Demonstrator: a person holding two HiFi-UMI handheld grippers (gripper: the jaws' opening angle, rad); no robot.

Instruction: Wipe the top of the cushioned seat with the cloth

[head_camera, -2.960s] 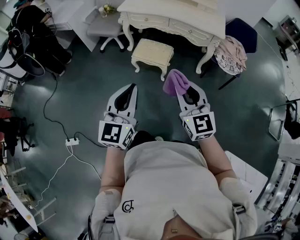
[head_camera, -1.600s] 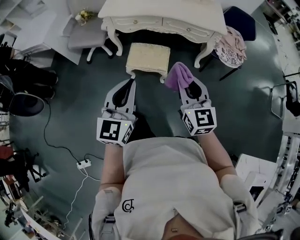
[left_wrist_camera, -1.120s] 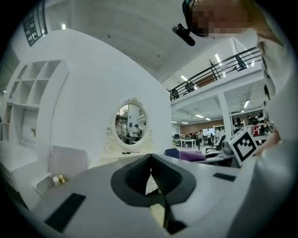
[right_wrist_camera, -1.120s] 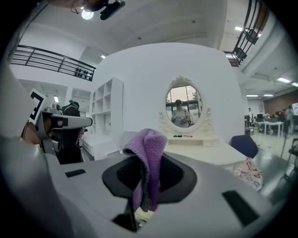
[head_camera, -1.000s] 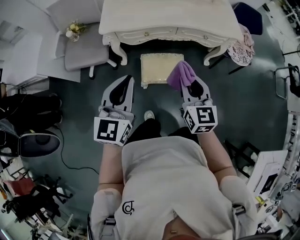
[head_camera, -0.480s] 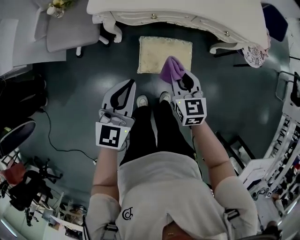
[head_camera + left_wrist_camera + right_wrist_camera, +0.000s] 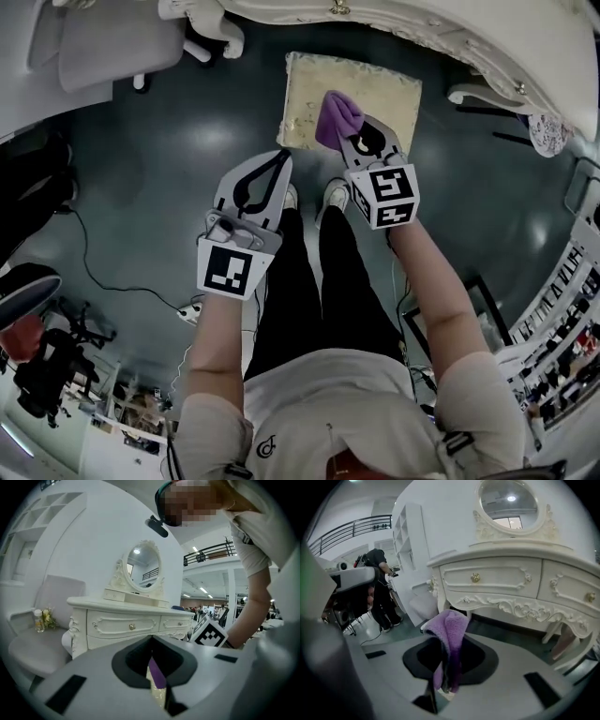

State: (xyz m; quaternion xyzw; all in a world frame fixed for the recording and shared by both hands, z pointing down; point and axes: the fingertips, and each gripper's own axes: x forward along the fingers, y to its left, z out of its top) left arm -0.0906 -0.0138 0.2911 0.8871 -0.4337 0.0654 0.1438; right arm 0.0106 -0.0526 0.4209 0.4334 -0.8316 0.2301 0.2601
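The cream cushioned seat [image 7: 375, 98] stands on the dark floor just in front of my feet. A purple cloth [image 7: 337, 119] hangs bunched over the seat's near half, and my right gripper [image 7: 352, 141] is shut on it. Whether the cloth touches the cushion I cannot tell. In the right gripper view the cloth [image 7: 451, 632] sticks up out of the closed jaws of the right gripper [image 7: 446, 677]. My left gripper [image 7: 280, 156] is shut with nothing in it, at the seat's near left corner. In the left gripper view the left gripper [image 7: 151, 644] shows only a thin slit.
A white carved dressing table [image 7: 422, 28] with drawers stands right behind the seat, its leg [image 7: 473, 94] to the right. A grey chair [image 7: 98, 42] is at the far left. A cable and power strip [image 7: 192, 309] lie on the floor. A person in black [image 7: 382, 590] stands far off.
The person has walked up to the seat, which now lies close below. The right gripper has carried the cloth forward from the front edge over the cushion. The left gripper has come to its corner.
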